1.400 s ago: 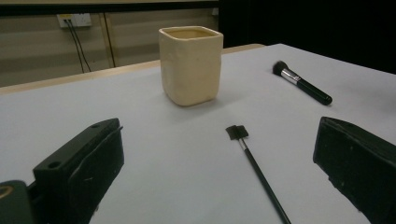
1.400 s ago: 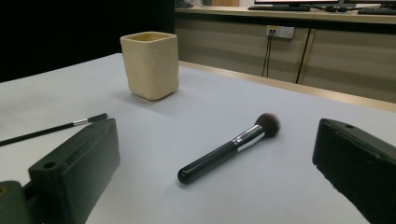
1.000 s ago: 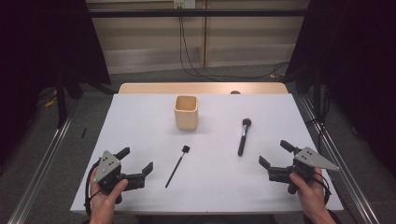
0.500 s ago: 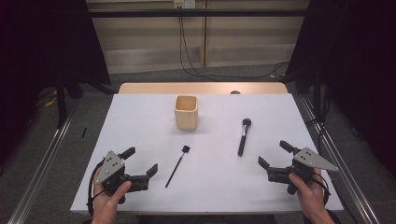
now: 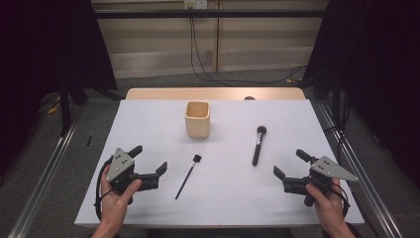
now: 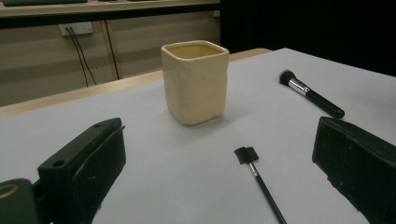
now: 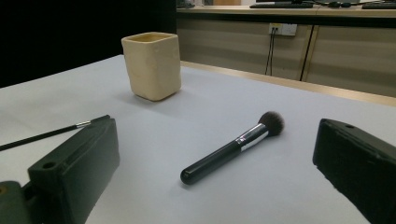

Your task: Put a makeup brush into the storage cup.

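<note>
Each black gripper carries blocky jaws, a grey three-cornered plate with dark screws, and a black cable.

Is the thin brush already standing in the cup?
No, the thin brush lies flat on the table, apart from the cup and nearer the left gripper.

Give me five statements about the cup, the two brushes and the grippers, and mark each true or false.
1. The cup stands upright on the table. True.
2. The thin brush is inside the cup. False: it lies flat on the table, nearer the person than the cup.
3. The left gripper is open and holds nothing. True.
4. The right gripper is shut on the thick brush. False: its jaws are open, and that brush lies apart on the table.
5. The thick brush's bristles point away from the person. True.
</note>
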Demonstrator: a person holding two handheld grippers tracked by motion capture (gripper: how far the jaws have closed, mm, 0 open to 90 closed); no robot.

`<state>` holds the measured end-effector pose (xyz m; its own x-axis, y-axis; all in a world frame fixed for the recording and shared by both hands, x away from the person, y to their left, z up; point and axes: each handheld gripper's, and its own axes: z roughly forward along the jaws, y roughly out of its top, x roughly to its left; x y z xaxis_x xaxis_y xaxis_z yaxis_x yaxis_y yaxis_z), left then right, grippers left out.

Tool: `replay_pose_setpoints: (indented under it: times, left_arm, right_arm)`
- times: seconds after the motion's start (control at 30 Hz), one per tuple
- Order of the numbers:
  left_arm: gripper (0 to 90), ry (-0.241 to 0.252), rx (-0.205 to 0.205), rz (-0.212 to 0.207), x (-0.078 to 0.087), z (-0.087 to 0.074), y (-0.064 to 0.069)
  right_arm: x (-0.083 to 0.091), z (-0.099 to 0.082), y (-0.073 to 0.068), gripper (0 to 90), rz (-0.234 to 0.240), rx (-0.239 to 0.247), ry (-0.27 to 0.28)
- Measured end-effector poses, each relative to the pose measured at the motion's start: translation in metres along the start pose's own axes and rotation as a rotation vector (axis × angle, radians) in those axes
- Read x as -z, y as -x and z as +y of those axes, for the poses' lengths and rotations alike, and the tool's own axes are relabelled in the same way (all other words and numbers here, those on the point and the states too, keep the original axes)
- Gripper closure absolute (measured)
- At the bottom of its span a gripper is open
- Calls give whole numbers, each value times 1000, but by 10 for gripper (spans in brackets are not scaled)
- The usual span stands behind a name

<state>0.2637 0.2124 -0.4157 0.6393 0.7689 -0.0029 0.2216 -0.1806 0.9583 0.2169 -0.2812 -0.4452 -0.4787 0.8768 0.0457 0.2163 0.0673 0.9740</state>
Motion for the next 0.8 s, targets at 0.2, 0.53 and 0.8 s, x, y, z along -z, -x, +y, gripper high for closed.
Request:
replay_pose_setpoints:
  times: [0.2,0.53,0.8]
  left_arm:
    - [30,-8,-45,-27,-11,9,2]
    - [31,6,-62,-47,-31,21,4]
    - [31,-7,-57,-74,-51,28,10]
  right_arm:
    - [0,0,2,1,-3,-8,2]
    - [2,2,-3,1,-6,7,6]
    - [1,1,-1,1,-3,-1,0]
